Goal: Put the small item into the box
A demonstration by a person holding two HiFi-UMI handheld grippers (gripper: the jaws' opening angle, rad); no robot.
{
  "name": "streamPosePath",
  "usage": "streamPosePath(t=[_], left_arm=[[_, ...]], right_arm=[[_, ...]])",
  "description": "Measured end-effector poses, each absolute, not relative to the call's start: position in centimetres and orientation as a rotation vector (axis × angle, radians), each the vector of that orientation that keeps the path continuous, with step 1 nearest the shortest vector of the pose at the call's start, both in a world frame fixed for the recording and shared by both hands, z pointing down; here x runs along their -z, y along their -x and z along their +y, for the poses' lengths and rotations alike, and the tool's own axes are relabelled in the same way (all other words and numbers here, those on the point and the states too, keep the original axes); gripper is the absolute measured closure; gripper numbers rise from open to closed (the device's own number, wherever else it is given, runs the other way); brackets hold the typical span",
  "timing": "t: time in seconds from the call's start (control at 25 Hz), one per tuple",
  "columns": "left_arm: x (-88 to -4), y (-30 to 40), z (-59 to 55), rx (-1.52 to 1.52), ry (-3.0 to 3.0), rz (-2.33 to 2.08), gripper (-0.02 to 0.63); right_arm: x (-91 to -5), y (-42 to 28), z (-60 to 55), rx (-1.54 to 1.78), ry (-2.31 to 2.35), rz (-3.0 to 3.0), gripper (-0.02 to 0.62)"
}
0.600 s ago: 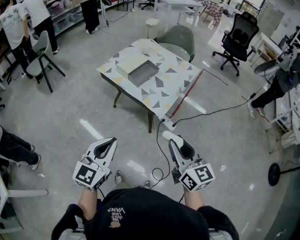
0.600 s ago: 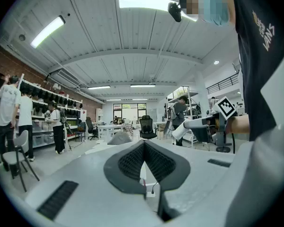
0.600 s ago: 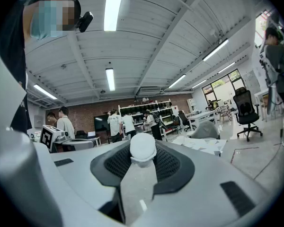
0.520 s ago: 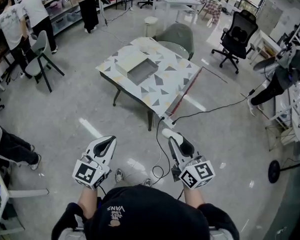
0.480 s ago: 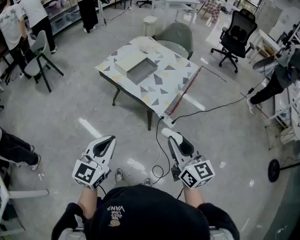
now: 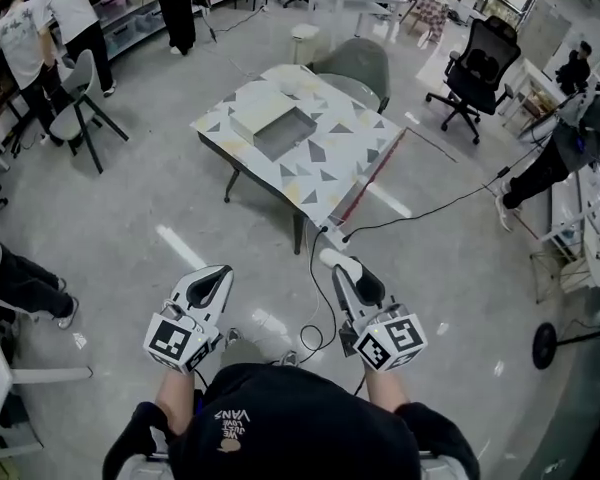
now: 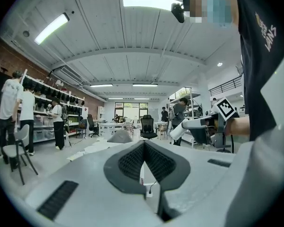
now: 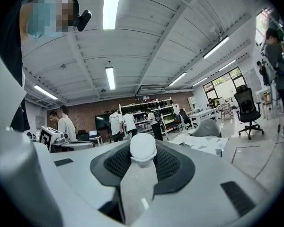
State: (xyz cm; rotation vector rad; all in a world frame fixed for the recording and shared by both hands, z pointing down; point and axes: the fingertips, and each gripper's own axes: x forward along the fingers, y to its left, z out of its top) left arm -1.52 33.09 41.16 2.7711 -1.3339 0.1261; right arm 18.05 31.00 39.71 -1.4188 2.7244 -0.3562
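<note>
**A:** What lies between the person and the desk (image 6: 355,153)?

**B:** Mostly bare floor (image 6: 130,218). The patterned desk stands well ahead of both grippers. The open grey box (image 6: 285,135) is on its far-left part, with a pale flat piece (image 6: 258,118) just beside it. A power strip (image 6: 332,236) and a black cable (image 6: 420,216) lie on the floor by the desk's near corner. A green chair (image 6: 358,68) stands behind the desk and a black office chair (image 6: 475,78) off to the right. People (image 6: 25,38) stand at the shelves far left.

**A:** And the grippers?

**B:** The right gripper (image 6: 350,273) has its fingers (image 8: 113,162) clamped on the small item (image 8: 143,148), a white round-capped piece, well apart from the box. The left gripper (image 6: 216,276) has its fingers (image 7: 128,162) meeting at the tips with nothing between them.

**A:** Anything different from a moment ago?

**B:** The desk and both grippers sit a little higher in the head view. Both grips look the same. A standing figure (image 6: 577,68) now shows at the far right.

**A:** What's hard to make out?

**B:** The box's inside is dark, so I cannot tell if anything lies in it. The fingers cover the item's lower part. The person's own torso cuts off the bottom of the head view.
</note>
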Motion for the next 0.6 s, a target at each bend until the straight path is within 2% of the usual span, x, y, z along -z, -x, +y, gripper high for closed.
streamPosePath(t=[0.28, 0.6], left_arm=[[-42.1, 1.3, 31.4, -0.125, -2.72, -1.35, 0.6], [-42.8, 4.9, 22.7, -0.101, -2.71, -1.311, 0.6]], right_arm=[[-40.4, -17.8, 28.3, 0.389, 1.373, 2.772, 0.472], [-40.9, -15.3, 20.0, 0.414, 1.466, 2.732, 0.472]])
